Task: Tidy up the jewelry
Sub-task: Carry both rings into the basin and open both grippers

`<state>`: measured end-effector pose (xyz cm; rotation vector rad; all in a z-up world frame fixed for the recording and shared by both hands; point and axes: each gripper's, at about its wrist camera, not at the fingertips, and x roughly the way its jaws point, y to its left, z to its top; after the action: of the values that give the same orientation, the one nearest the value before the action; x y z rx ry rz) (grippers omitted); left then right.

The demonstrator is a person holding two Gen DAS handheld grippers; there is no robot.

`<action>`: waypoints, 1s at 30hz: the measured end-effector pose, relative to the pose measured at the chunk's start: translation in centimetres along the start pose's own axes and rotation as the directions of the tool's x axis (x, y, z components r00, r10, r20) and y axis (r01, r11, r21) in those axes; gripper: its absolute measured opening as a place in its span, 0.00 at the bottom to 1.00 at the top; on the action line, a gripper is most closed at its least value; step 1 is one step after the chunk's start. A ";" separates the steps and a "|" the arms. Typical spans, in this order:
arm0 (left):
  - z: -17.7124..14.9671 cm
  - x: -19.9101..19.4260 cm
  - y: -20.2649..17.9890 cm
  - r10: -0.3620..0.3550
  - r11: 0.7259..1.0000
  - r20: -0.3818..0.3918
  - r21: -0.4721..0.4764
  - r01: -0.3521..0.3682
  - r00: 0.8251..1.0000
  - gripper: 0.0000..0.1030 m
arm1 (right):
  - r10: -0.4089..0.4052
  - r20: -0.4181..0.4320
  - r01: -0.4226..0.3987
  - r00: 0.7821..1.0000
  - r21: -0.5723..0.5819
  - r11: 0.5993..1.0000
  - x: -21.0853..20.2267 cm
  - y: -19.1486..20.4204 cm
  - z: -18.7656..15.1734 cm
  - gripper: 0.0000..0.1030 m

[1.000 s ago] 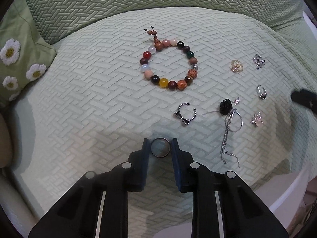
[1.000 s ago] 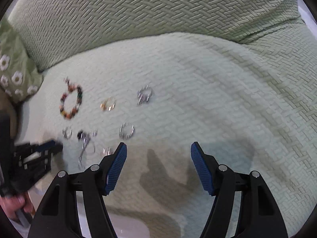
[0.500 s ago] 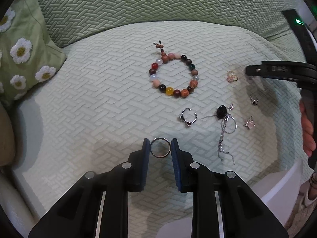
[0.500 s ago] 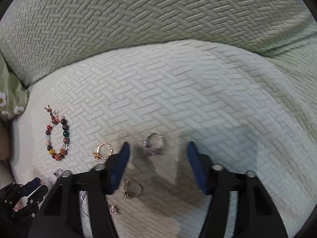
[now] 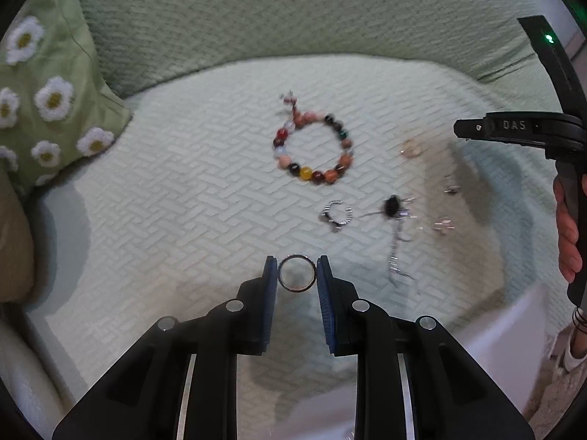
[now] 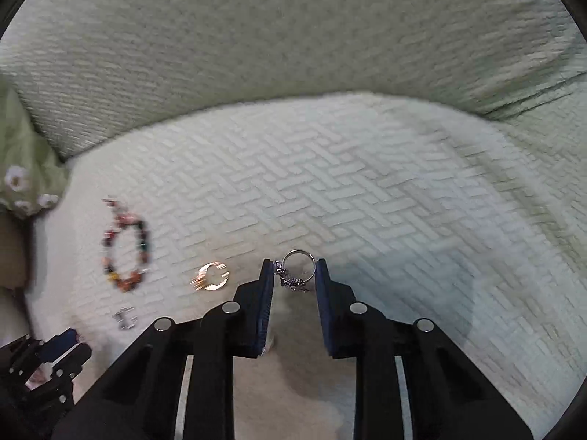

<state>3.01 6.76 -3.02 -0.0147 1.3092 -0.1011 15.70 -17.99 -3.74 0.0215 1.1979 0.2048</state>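
Note:
My left gripper (image 5: 296,273) is shut on a plain metal ring (image 5: 296,261), held above the pale green cushion (image 5: 165,198). A multicoloured bead bracelet (image 5: 312,146) lies ahead of it on the cushion, with an open silver ring (image 5: 336,215), a black flower piece with a chain (image 5: 393,208), a gold ring (image 5: 412,148) and small charms (image 5: 443,225) to the right. My right gripper (image 6: 295,275) has closed around a silver ornamented ring (image 6: 296,269) on the cushion. The gold ring (image 6: 212,275) and the bracelet (image 6: 126,253) lie to its left.
A green daisy pillow (image 5: 44,102) sits at the left, and the sofa backrest (image 5: 293,18) rises behind. The cushion's front edge drops to a white surface (image 5: 495,333). The right gripper's body (image 5: 521,128) and a hand (image 5: 567,234) show at the left view's right edge.
My right gripper has dropped toward the cushion and closed from wide open around the silver ornamented ring. My left gripper has pulled back and up with the plain ring still in it.

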 end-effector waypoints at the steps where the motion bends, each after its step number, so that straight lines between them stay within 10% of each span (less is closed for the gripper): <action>1: -0.4 -1.2 -0.1 -0.006 1.000 0.026 0.001 0.006 1.000 0.20 | 0.012 0.020 -0.012 1.000 -0.014 1.000 -1.8 0.3 -0.7 0.23; 7: -4.7 -7.3 -2.3 -0.058 0.997 0.113 0.060 0.051 0.992 0.20 | 0.086 0.108 -0.068 0.990 -0.153 0.986 -11.3 3.2 -8.2 0.23; 15: -11.9 -4.9 -5.3 -0.038 0.995 0.024 0.098 0.035 0.999 0.20 | 0.071 -0.022 -0.074 0.997 -0.243 0.967 -8.6 5.1 -19.3 0.23; 30: -13.0 0.8 -5.2 -0.044 0.998 -0.083 0.044 0.048 0.996 0.21 | 0.011 -0.091 -0.031 0.996 -0.225 0.974 -3.4 5.7 -21.4 0.24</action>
<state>-9.71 2.10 -6.85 -0.0014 1.3883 -0.1730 -6.15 -14.96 -7.74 -0.1763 1.2577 0.3636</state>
